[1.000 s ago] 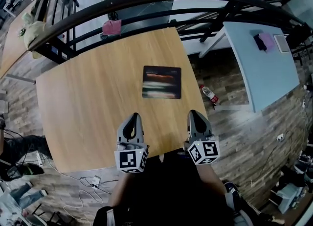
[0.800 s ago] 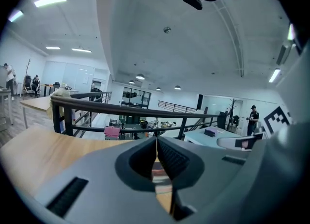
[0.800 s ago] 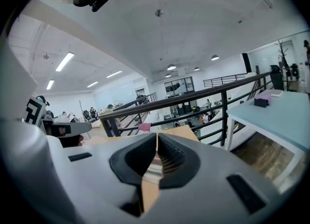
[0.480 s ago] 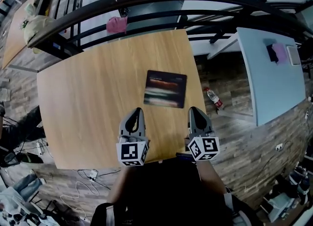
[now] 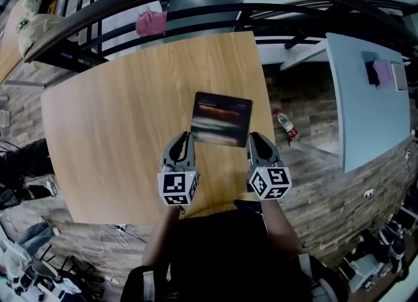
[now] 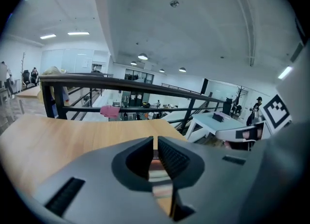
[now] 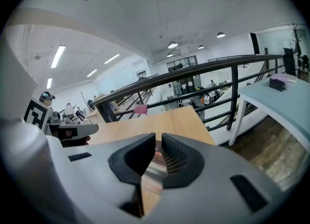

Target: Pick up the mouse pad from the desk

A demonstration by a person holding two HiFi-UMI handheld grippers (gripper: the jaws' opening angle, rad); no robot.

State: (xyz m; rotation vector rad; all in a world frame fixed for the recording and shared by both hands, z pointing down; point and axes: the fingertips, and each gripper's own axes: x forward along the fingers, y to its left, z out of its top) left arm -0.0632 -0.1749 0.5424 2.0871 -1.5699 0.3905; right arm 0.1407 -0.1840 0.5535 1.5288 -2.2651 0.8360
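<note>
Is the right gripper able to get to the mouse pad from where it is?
Probably yes. The right gripper sits right by the mouse pad's near corner, with only bare desk around and nothing in between. Its fingers are shut, so they would have to open first.

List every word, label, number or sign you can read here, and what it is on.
No text can be read.
The marker cube on the left gripper: a black-and-white square pattern, no letters.
The marker cube on the right gripper: the same.
The mouse pad: blurred bands, nothing legible.
The bottle on the floor: label too small.
</note>
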